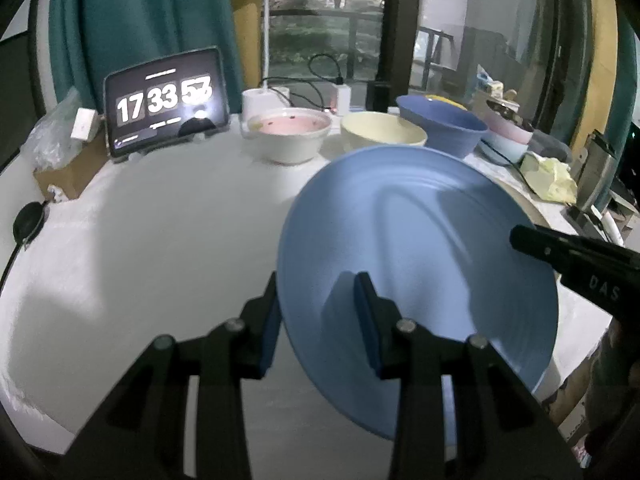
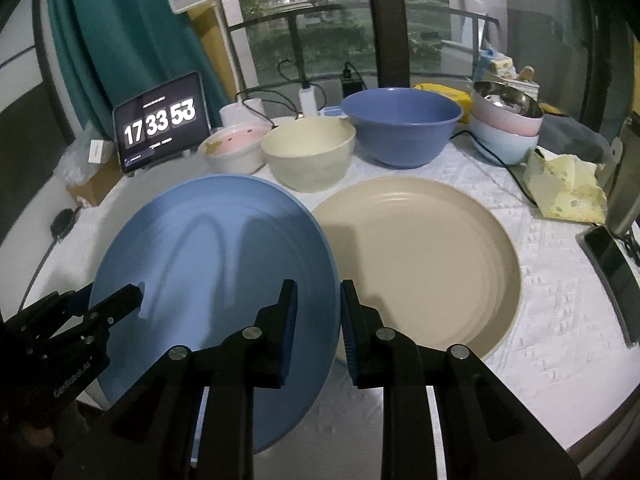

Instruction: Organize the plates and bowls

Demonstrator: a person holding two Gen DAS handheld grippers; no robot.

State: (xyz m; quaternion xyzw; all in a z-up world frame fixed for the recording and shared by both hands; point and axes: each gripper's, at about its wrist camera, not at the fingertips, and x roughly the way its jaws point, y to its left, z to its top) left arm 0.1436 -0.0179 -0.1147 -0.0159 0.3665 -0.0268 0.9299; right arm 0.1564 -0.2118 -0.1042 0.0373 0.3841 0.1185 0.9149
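1. Left gripper (image 1: 318, 320) first, seen from its own camera: my two pads straddle the near-left rim of the blue plate (image 1: 420, 264), one under it and one on its face, clamped on that edge. The plate hangs tilted above the white table (image 1: 140, 232), clear of it.
2. Across the plate, my right gripper (image 1: 520, 236) pokes in from the right side. With two grips on one rim, if my hands drift apart or twist against each other the plate could pop out of one of them.
3. Ahead sit the pink-lined bowl (image 1: 290, 134), the cream bowl (image 1: 382, 134) and the dark blue bowl (image 1: 440, 124). Swing the far rim low and I clip them.
4. Now the right camera: my right gripper (image 2: 318, 324) is closed on the plate's right edge (image 2: 216, 264). It is a thin bite on a smooth rim, so it may slip.
5. Just beside it the beige plate (image 2: 424, 264) lies flat on the table. I judge that is where the blue one goes; drop it tilted and the edge strikes, clatters, or slides off.
6. A dark cable (image 2: 516, 176) trails by the stacked bowls (image 2: 506, 132); I want my sleeve well away from it.
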